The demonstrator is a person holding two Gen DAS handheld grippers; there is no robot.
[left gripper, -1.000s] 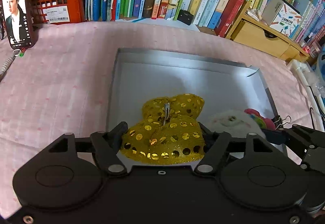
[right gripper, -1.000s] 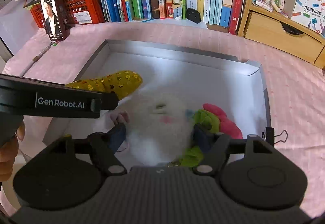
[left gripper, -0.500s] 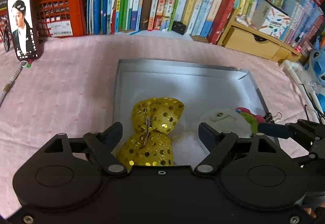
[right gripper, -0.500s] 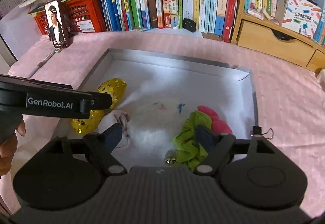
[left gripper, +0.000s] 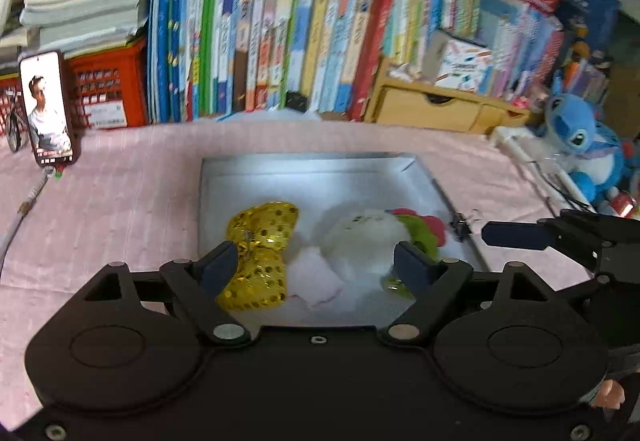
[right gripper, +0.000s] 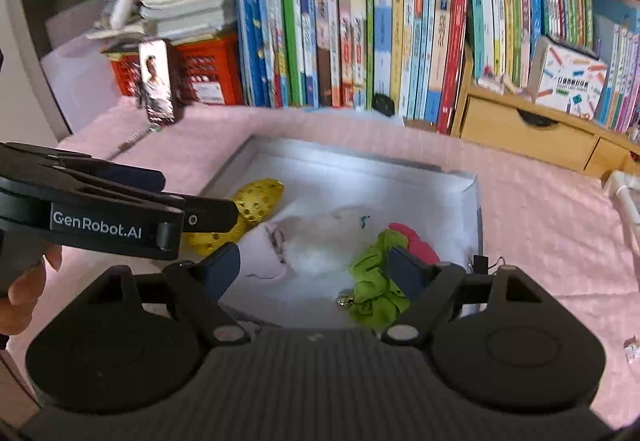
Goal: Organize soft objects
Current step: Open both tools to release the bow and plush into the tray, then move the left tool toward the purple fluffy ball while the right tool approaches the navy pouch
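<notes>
A grey tray (left gripper: 308,161) on the pink cloth holds a gold sequinned bow (left gripper: 260,241), a white fluffy toy (left gripper: 360,237), a pale pink cloth piece (left gripper: 316,277), a green scrunchie (left gripper: 422,237) and a red-pink piece (left gripper: 436,227). My left gripper (left gripper: 316,261) hangs above the tray's near edge; its jaws are opening with nothing gripped, and the bow lies below them. My right gripper (right gripper: 314,265) is open above the white toy (right gripper: 332,237) and green scrunchie (right gripper: 376,281), touching neither. The left gripper's finger (right gripper: 208,217) crosses in front of the bow (right gripper: 256,201).
Behind the tray stands a row of books (left gripper: 280,41), with a red crate (left gripper: 108,89), an upright phone (left gripper: 48,109) and a wooden drawer box (left gripper: 432,109). A blue plush (left gripper: 576,145) sits far right. A binder clip (left gripper: 462,225) grips the tray's right rim.
The left gripper let go of the gold bow, which now lies in the tray. Both grippers rose and drew back; the right one lifted off the white toy.
</notes>
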